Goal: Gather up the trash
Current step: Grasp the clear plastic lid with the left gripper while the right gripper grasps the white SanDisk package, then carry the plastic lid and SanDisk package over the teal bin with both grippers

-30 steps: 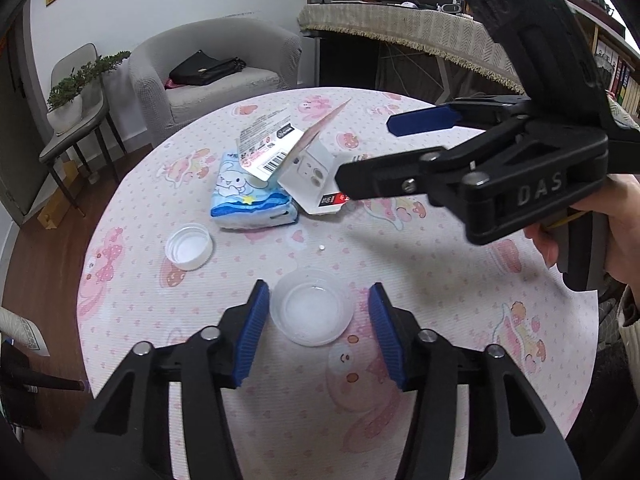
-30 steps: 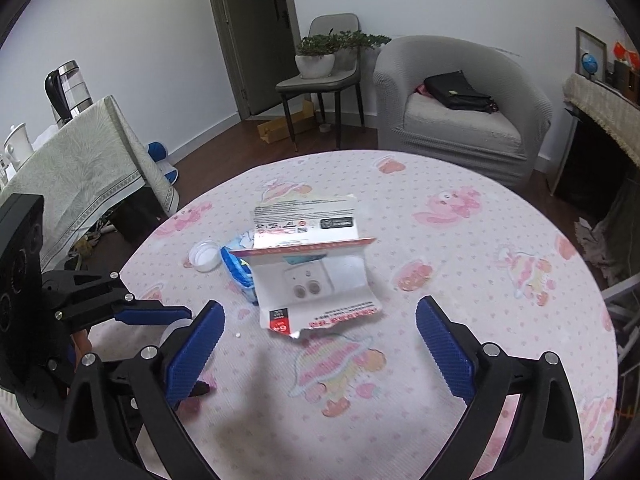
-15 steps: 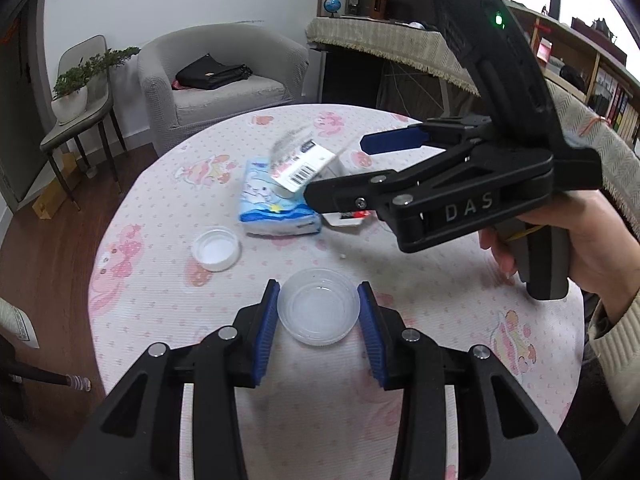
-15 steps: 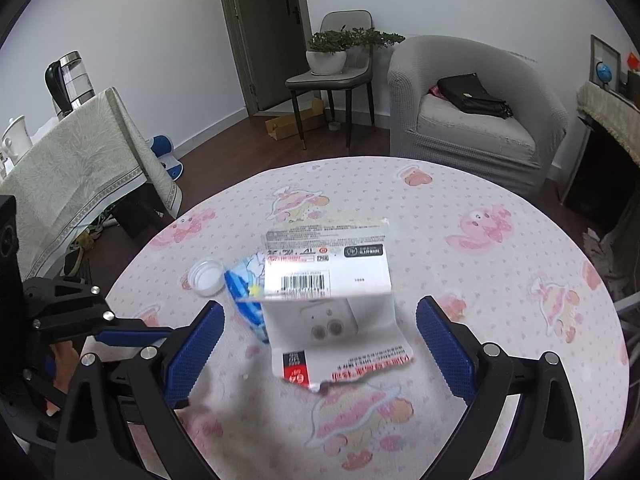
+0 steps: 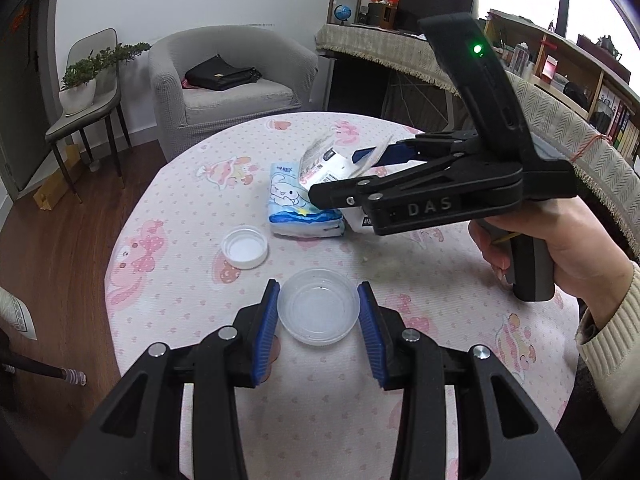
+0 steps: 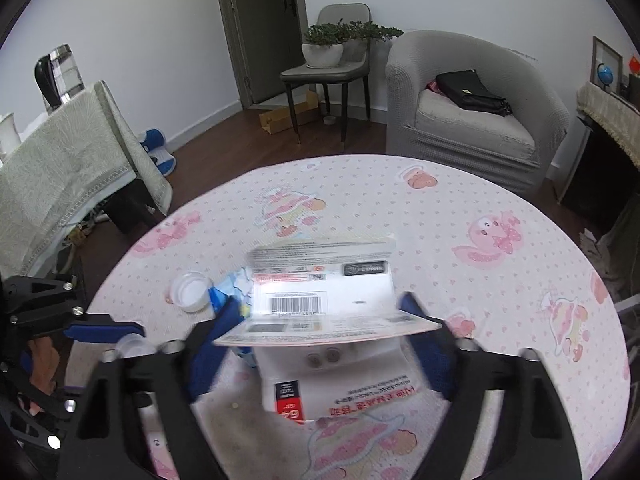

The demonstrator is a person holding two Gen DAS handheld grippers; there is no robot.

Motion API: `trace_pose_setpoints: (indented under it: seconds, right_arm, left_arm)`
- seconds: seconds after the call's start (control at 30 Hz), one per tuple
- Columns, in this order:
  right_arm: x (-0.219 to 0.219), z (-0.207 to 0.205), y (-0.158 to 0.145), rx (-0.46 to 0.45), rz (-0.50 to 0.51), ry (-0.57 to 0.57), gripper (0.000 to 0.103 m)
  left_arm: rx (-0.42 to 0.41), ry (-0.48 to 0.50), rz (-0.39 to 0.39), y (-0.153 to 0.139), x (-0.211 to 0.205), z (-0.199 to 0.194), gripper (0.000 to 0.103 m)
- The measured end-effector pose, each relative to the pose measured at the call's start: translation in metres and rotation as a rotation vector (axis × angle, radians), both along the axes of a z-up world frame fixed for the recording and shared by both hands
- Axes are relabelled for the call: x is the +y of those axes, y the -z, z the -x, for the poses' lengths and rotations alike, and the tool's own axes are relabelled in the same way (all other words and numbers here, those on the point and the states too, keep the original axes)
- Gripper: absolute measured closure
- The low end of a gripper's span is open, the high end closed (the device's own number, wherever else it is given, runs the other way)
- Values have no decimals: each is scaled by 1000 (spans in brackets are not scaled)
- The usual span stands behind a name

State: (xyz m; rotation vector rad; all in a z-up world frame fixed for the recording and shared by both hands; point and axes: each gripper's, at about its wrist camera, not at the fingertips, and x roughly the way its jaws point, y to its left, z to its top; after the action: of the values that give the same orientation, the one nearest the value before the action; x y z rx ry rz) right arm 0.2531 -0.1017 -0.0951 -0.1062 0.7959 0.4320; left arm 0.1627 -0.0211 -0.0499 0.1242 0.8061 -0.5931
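A clear round plastic dish (image 5: 319, 314) sits between the blue pads of my left gripper (image 5: 318, 296), which is shut on its sides just over the pink patterned table (image 5: 180, 280). An opened white cardboard package (image 6: 320, 280) with a barcode stands further back, its flap raised. My right gripper (image 6: 320, 304) has a finger on each side of that flap and its jaws are closing, the fingers blurred. From the left wrist view the right gripper (image 5: 336, 176) straddles the package (image 5: 320, 160), held by a hand (image 5: 532, 240). A white bottle cap (image 5: 244, 247) lies to the left.
A blue cartoon tissue pack (image 5: 296, 208) lies beside the package, partly under it. Beyond the table stand a grey armchair (image 5: 224, 80) with a black bag and a chair with a potted plant (image 5: 84, 88). A cloth-covered table (image 6: 60, 160) stands to the left in the right wrist view.
My left jaws drew in from beside the dish until the pads touch it. My right gripper moved up to the package and its wide jaws narrowed around the flap.
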Motion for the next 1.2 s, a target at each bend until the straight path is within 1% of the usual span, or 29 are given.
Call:
trace_pose_setpoints:
  seconds: [0.23, 0.4, 0.6, 0.97, 1.2]
  right_arm:
    - [2, 6, -9, -34, -9, 25, 27]
    - [3, 12, -13, -36, -32, 31, 27]
    - [13, 29, -16, -41, -52, 20, 27]
    - [50, 65, -24, -49, -109, -41, 27]
    - [78, 80, -23, -44, -112, -88, 27]
  left_arm:
    - [-3, -26, 6, -3, 9, 4, 61]
    - [-8, -55, 9, -5, 20, 12, 61]
    - [-18, -94, 17, -9, 37, 27, 61]
    - [-31, -162, 22, -12, 71, 64, 61]
    - [-38, -209, 20, -14, 99, 87, 61]
